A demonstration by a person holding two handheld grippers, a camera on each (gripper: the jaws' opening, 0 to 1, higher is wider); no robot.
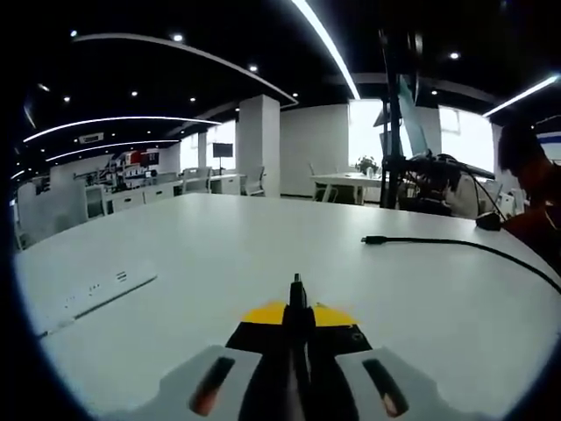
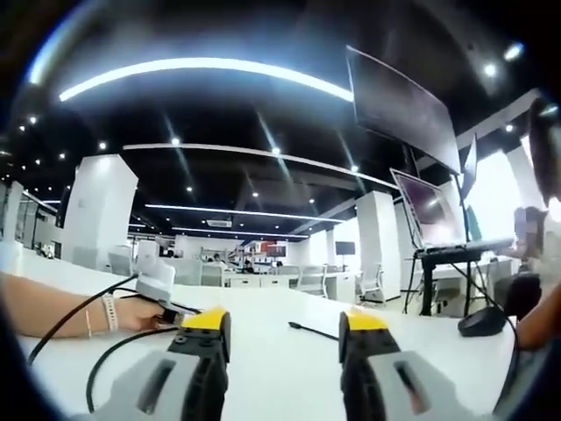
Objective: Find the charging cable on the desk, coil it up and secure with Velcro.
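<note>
**Left gripper view: cable lies loose, nothing yet gripped**

Left gripper view shows the white desk (image 1: pixel 263 254), largest thing here, with the black charging cable (image 1: pixel 456 243) lying across its far right part, plug end (image 1: pixel 372 239) free and pointing toward the middle. The left gripper (image 1: pixel 296 303) has its jaws pressed together, yellow tips meeting, well short of the cable.

Right gripper view has the right gripper (image 2: pixel 285 329) with jaws spread wide, nothing between them. Beyond it a cable end (image 2: pixel 307 331) lies on the desk, and black cable loops (image 2: pixel 105 351) run at the left beside the other gripper (image 2: pixel 156 285), held by a person's hand (image 2: pixel 140 313).

Risks, as I judge them: a thin cable on a smooth top may slide away from closing jaws; a coil may spring open before the Velcro wraps it; a pull may drag whatever the far end joins. No Velcro strap can be made out.

Count: one desk, two monitors (image 2: pixel 403 105) on a stand, one white power strip (image 1: pixel 92 296), one black mouse (image 2: pixel 482 322), two grippers; whether the cable pieces are one cable I cannot tell.
</note>
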